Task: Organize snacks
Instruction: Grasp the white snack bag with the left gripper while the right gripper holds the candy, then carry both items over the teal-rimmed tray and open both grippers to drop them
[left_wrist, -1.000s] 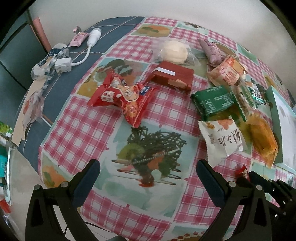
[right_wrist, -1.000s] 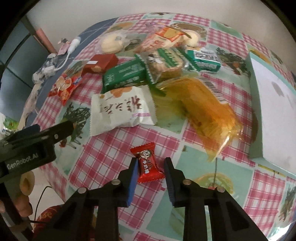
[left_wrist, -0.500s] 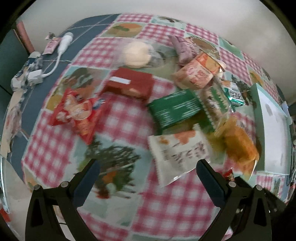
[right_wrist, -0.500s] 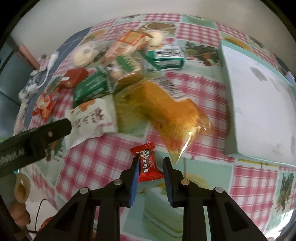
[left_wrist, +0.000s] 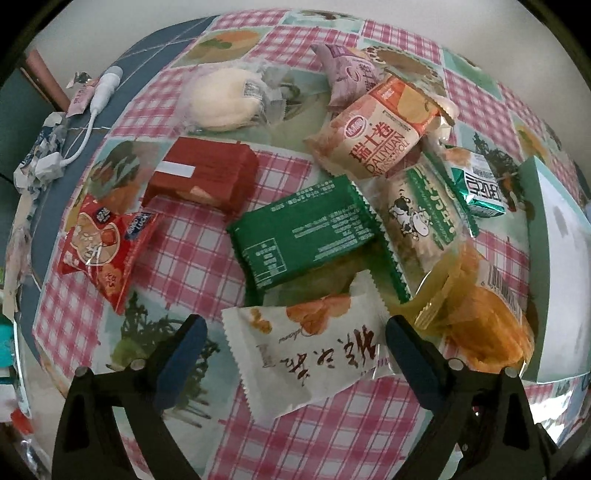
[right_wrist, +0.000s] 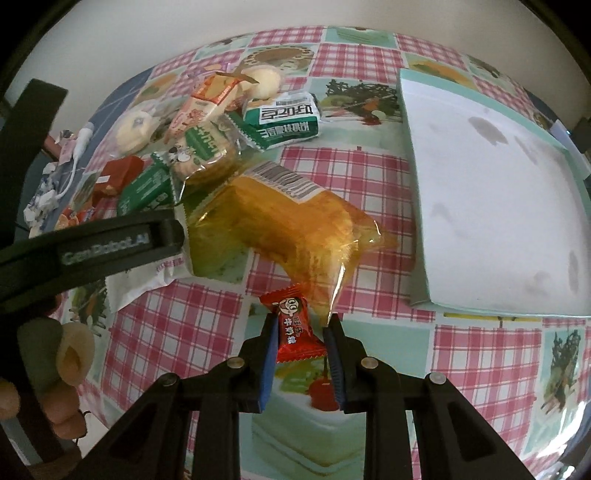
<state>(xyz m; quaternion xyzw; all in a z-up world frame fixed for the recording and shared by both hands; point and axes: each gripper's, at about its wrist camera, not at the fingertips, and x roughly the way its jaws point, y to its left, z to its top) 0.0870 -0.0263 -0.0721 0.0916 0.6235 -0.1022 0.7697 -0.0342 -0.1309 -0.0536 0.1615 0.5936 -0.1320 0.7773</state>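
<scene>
While the checkered tabletop (right_wrist: 369, 173) holds snacks, the right gripper (right_wrist: 301, 334) grasps a red candy (right_wrist: 293, 326); beyond it, an empty box (right_wrist: 491, 206); the left gripper (left_wrist: 295, 341), closing slightly, straddles a white packet (left_wrist: 306, 347).

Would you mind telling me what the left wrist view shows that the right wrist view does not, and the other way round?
Only the left wrist view shows the open left hand-held gripper straddling the white packet; its jaws have just been closing. Only the right wrist view shows the right hand-held gripper shut on the small red candy. Both show the green packet, the yellow cake bag and the white box.
</scene>
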